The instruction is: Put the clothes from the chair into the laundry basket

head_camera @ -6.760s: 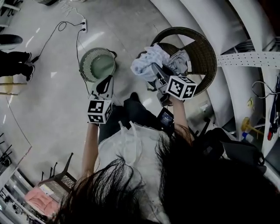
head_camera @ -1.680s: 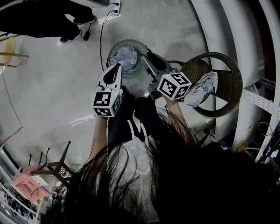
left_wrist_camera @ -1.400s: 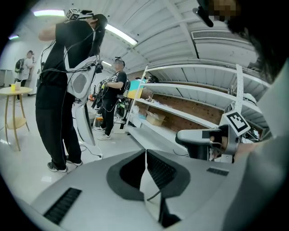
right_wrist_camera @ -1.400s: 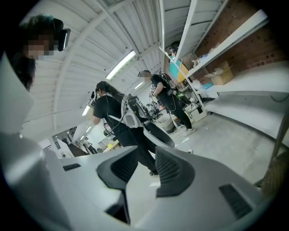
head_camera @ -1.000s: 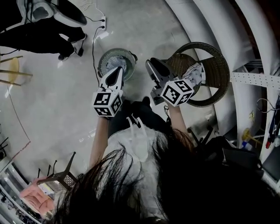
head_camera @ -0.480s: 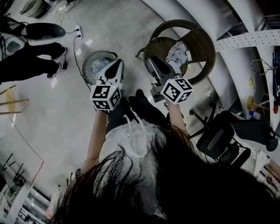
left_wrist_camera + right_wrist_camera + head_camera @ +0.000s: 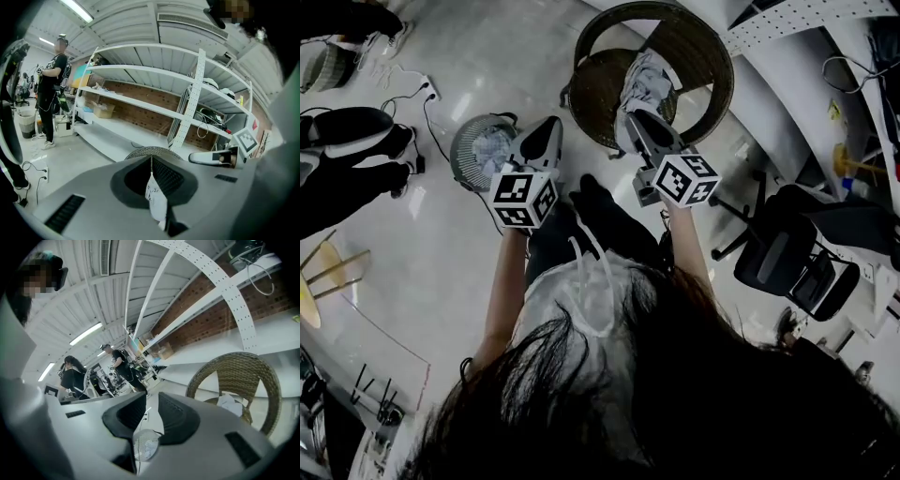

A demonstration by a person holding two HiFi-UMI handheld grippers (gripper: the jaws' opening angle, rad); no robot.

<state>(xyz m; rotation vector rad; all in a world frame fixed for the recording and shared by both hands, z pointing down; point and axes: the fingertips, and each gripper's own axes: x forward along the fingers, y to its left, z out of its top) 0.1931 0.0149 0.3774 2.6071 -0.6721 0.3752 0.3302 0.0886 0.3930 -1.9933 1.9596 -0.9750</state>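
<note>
A wicker chair (image 7: 712,66) stands at the top of the head view with pale patterned clothes (image 7: 645,80) on its seat. The round mesh laundry basket (image 7: 469,141) sits on the floor to its left with cloth inside. My left gripper (image 7: 546,131) hangs between basket and chair, tips together and empty. My right gripper (image 7: 636,120) points at the chair's front edge, close to the clothes. Its jaws have just been closing and stand a narrow slit apart with nothing between them. In the right gripper view the chair (image 7: 243,376) and its clothes (image 7: 232,405) lie ahead to the right.
White shelving (image 7: 787,103) curves behind the chair. A black office chair (image 7: 797,262) stands at the right. A person's legs and shoes (image 7: 347,141) are at the left, near a power strip with cables (image 7: 427,89). People stand further off (image 7: 51,89).
Both grippers have swung across the floor toward the wicker chair, which now sits straight ahead of them. The basket has shifted to the left. Both grippers stay empty.
</note>
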